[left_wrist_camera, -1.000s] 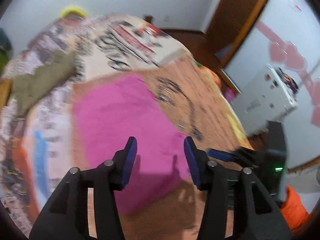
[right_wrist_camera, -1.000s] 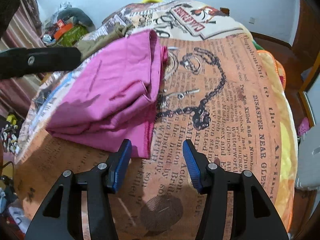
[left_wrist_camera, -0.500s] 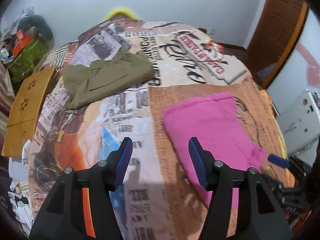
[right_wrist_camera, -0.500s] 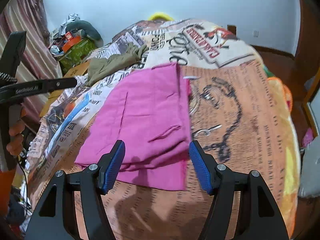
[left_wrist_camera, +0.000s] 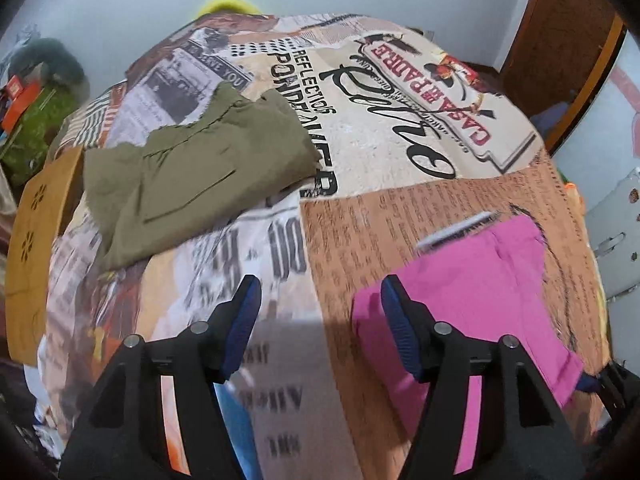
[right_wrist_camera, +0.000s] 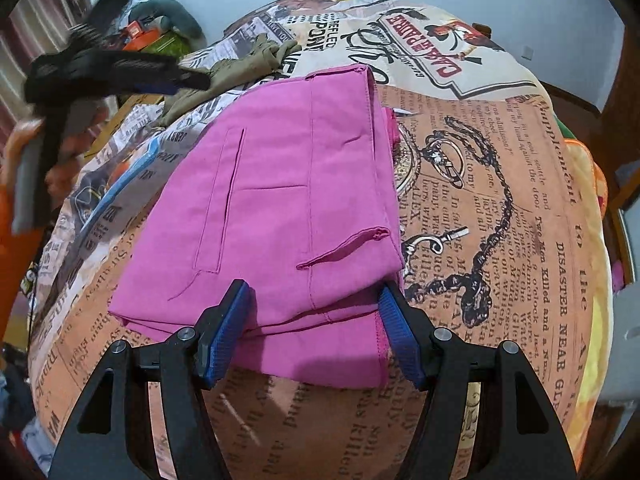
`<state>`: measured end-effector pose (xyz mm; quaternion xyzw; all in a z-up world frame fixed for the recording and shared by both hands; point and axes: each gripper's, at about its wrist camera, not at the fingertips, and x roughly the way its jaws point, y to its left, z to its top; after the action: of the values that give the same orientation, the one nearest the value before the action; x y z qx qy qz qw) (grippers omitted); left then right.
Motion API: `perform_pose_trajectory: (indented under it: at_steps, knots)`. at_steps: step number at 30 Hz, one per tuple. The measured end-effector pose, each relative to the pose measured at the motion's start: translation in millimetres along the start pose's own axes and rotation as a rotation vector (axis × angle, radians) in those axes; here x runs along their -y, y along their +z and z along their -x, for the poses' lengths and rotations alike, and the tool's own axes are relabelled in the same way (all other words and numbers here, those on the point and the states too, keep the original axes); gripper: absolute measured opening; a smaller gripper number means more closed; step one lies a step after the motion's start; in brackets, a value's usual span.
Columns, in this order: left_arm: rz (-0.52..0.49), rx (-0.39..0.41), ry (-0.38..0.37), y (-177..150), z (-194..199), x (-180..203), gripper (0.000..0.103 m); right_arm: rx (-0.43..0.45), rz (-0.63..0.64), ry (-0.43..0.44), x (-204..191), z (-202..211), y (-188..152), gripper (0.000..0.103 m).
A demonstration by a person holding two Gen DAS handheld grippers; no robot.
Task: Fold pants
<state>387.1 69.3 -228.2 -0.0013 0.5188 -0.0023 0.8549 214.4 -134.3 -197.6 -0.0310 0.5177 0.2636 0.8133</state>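
Two claws stood released: the right claw straddled the folded pink pants, likely just set down; the left claw was opening, empty, over the bed.

At upper left you see olive-green shorts lying on the newspaper-print blanket, a cardboard sheet beside them.

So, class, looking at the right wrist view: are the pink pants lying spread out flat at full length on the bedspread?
No: the pink pants lie folded into a compact layered stack on the printed bedspread.
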Motion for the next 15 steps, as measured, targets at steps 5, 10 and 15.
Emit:
perform_pose_trajectory:
  at_steps: [5, 10, 15]
  knots:
    - [-0.126, -0.083, 0.058, 12.2, -40.7, 25.7, 0.062, -0.012, 0.022, 0.005, 6.0, -2.7, 3.2, 0.063]
    - [-0.264, -0.119, 0.083, -6.0, -55.2, 43.6, 0.062, -0.015, 0.04, 0.004, 15.3, -6.2, 9.4, 0.063]
    - [-0.186, -0.152, 0.001, -24.3, -47.0, 24.5, 0.063, -0.004, -0.011, -0.029, 37.8, -6.1, 11.7, 0.064]
